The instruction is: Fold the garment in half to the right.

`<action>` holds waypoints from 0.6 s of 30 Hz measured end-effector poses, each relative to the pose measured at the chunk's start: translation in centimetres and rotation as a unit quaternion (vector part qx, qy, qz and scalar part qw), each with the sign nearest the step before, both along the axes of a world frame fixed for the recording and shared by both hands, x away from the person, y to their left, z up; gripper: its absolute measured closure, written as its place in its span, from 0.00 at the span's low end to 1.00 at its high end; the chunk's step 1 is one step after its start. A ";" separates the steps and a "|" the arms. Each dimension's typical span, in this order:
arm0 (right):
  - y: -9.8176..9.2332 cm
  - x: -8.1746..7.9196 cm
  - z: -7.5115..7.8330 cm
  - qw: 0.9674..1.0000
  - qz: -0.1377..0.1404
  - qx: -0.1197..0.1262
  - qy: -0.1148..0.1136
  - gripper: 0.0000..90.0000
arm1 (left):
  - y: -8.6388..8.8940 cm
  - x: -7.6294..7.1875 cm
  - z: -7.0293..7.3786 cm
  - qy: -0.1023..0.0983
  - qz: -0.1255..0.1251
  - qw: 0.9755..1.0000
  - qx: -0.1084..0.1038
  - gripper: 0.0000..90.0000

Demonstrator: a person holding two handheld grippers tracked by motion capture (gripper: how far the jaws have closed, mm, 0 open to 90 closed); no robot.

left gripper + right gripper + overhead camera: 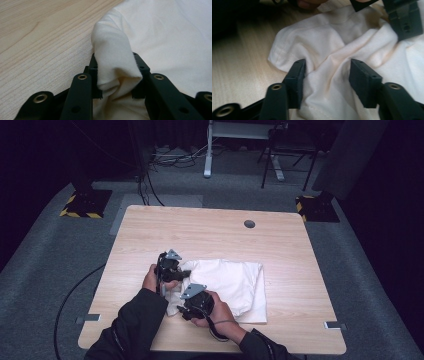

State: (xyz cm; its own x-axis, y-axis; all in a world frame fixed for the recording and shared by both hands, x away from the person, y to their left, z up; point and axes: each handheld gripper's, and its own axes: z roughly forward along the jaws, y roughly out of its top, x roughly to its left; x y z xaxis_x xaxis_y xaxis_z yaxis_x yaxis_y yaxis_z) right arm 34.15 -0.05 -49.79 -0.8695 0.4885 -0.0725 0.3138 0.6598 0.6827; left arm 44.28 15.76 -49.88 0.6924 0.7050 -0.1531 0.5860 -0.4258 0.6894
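A white cloth (235,280) lies crumpled on the wooden table (200,230), near its front middle. My left gripper (184,272) is at the cloth's left edge. In the left gripper view it (116,72) is shut on a raised fold of the cloth (112,50). My right gripper (180,309) points at the cloth's front left corner. In the right gripper view its jaws (327,72) stand apart astride a wrinkled ridge of the cloth (317,37), pads resting at the fabric without squeezing it. The left gripper's jaw (404,20) shows farther off, at the top right.
A round cable hole (249,224) sits at the table's back middle. Bare wood (150,235) lies left of and behind the cloth. Grey carpet surrounds the table, with cables (150,190) and stand feet (85,202) behind it.
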 end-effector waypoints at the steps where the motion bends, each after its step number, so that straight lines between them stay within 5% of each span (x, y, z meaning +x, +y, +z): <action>1: 0.0 0.1 0.0 1.000 -0.007 0.000 -0.003 0.59 | 0.0 0.0 0.0 0.001 0.001 1.000 -0.001 0.77; 8: -0.2 1.0 0.3 1.000 -0.017 0.002 0.008 0.78 | 0.2 -0.2 0.0 0.002 0.009 1.000 -0.006 0.78; 18: -0.1 0.9 0.3 1.000 -0.016 0.017 0.011 0.83 | 0.8 -0.5 0.2 0.004 0.021 1.000 -0.001 0.80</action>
